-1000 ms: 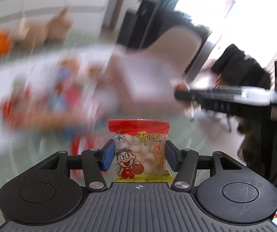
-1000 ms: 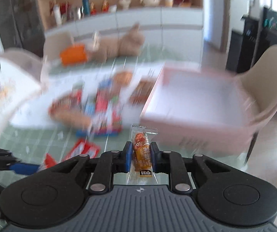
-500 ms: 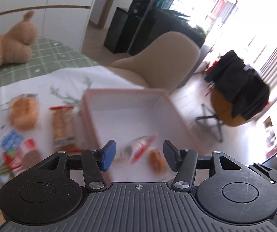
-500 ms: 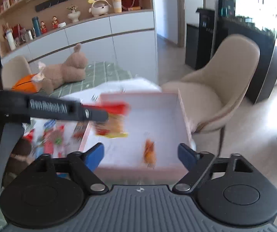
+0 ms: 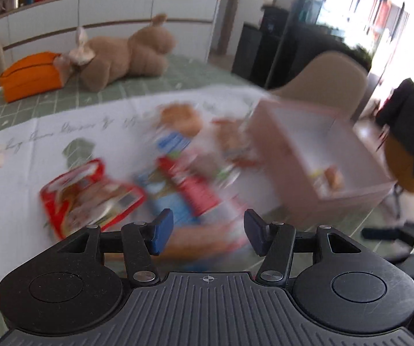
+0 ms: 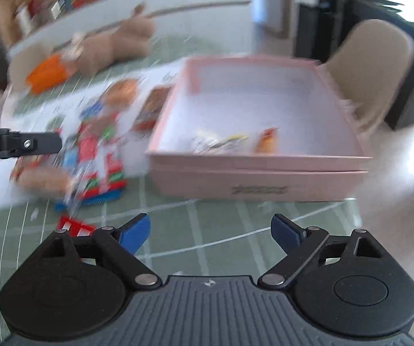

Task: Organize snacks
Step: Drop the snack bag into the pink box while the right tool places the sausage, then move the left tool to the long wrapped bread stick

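The left gripper [image 5: 208, 232] hangs with its jaws apart and nothing between them, above the blurred pile of snack packets [image 5: 160, 184] on the white cloth [image 5: 13, 173]. The right gripper [image 6: 209, 232] has just been opening and stands spread wide, empty, over the green checked tablecloth [image 6: 207, 225] — near the pink box [image 6: 253, 173]. Inside the box, at its near wall, lie a few small packets [image 6: 235, 142]. Far off on the left rests a teddy bear [image 5: 129, 54] beside an orange bag [image 5: 29, 76].
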Demonstrator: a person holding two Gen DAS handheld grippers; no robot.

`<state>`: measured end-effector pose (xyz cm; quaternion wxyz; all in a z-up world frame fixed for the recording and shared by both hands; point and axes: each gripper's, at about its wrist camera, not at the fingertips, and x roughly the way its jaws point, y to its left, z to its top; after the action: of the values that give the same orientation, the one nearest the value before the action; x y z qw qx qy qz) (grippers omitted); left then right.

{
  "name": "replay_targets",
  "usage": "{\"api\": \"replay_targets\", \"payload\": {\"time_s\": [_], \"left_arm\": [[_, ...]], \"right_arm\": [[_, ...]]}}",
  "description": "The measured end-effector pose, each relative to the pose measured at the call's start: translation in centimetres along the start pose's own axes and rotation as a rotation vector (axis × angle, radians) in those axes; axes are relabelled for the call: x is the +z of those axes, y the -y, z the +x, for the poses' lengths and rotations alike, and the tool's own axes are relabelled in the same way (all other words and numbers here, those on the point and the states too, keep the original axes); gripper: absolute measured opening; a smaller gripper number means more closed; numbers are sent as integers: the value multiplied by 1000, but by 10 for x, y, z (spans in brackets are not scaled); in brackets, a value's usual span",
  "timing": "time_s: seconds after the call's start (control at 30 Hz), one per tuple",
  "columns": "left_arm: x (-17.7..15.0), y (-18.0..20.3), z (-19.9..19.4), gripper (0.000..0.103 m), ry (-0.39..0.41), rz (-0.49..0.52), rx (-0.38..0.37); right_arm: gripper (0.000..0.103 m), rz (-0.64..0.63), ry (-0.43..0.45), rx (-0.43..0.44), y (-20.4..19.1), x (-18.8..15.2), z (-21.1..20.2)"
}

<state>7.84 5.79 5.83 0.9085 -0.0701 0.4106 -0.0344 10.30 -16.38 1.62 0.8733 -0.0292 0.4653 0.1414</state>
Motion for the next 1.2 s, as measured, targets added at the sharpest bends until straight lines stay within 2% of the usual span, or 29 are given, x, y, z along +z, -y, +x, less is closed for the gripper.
{"api": "replay_targets", "payload": {"time_s": [0.13, 0.23, 0.33, 0.43, 0.57, 0.67, 0.77, 0.9, 1.0, 1.1, 1.17, 1.2], "left_arm": [[-20, -18, -1, 60, -28, -4, 74], [-39, -37, -7, 59, -65, -47, 118], [-51, -58, -16, 59, -75, -169, 111], [-50, -72, -28, 59, -52, -286, 108], [-37, -74, -36, 59, -24, -330, 69], [-26, -64, -33, 59, 20, -282, 54], [-18, -58, -24, 59, 28, -254, 40], [-12, -58, -8, 59, 35, -225, 63], [-10, -53, -1, 58, 39, -143, 82], [-13, -47, -2, 59, 25, -85, 83], [-18, -43, -7, 59, 15, -47, 54], [-22, -42, -10, 59, 8, -27, 42]], "right_arm": [[90, -64, -28, 25, -24, 1, 10], [90, -104, -18, 90, -41, -3, 7], [90, -129, -29, 164, -60, -4, 9], [90, -167, -24, 176, -86, -6, 17], [88, -188, -30, 184, -104, -6, 31], [83, -248, 11, 134, -110, -15, 29], [82, -271, 31, 94, -99, -24, 18], [82, -213, 21, 61, -68, -29, 11], [83, -145, 3, 43, -42, -32, 5], [88, -80, -7, 33, -19, -37, 2], [92, -41, -1, 23, -8, -43, 0], [97, -32, 5, 13, -4, -45, 0]]}}
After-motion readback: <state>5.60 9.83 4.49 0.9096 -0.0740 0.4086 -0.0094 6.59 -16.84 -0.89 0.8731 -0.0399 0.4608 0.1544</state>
